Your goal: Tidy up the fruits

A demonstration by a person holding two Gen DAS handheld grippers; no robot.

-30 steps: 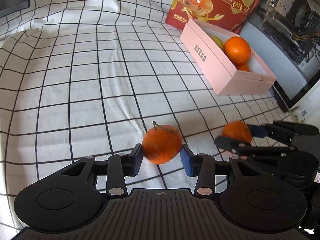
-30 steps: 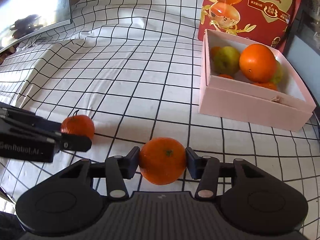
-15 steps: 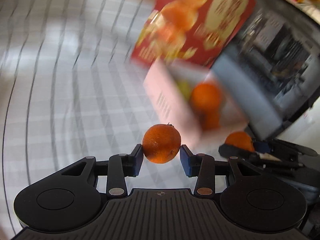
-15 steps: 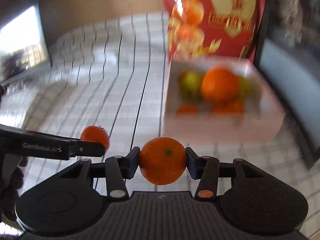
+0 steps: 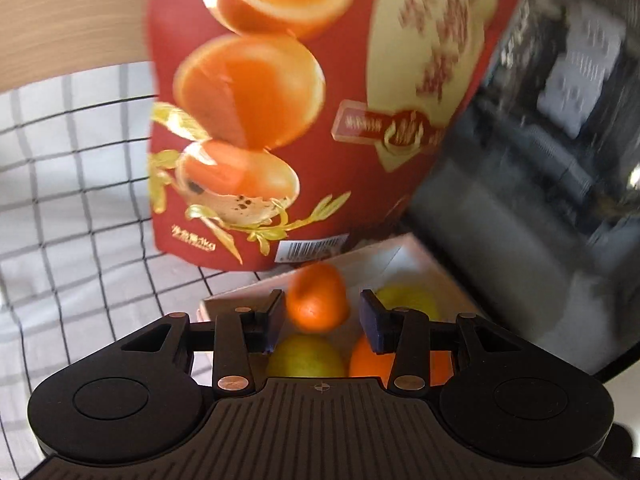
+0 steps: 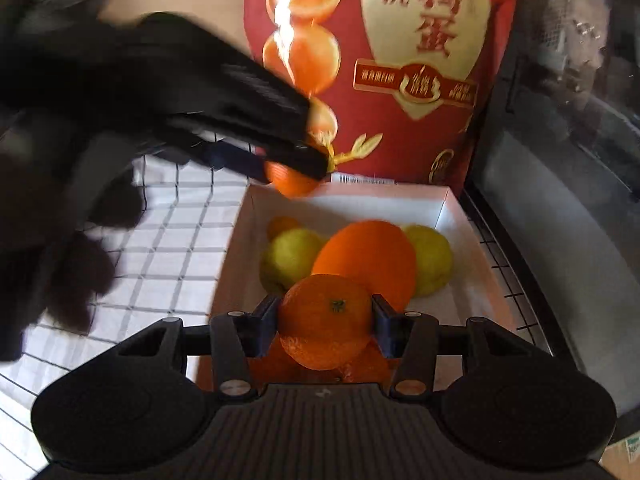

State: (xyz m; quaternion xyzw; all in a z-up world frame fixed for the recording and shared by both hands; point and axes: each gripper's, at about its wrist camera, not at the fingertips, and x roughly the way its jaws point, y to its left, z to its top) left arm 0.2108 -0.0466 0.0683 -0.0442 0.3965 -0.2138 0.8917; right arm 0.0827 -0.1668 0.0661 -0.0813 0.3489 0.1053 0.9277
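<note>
My left gripper (image 5: 320,312) is shut on a small orange (image 5: 318,298) and hangs over the far left corner of the pink box (image 5: 240,296). The right wrist view shows that left gripper (image 6: 296,168) and its orange (image 6: 292,184) above the box's far wall (image 6: 348,194). My right gripper (image 6: 325,320) is shut on a second orange (image 6: 326,320) above the near part of the box. Inside lie a large orange (image 6: 366,260) and two yellow-green fruits (image 6: 290,258), with more orange fruit partly hidden under my fingers.
A tall red bag printed with egg pictures (image 6: 400,60) stands right behind the box. A dark glass-fronted appliance (image 6: 560,168) runs along the box's right side. White checked cloth (image 6: 180,240) covers the table to the left. A blurred dark hand (image 6: 72,272) is at the left.
Both grippers have carried their oranges up off the checked cloth and over the pink box. The left one travelled further, reaching the far corner by the red bag.
</note>
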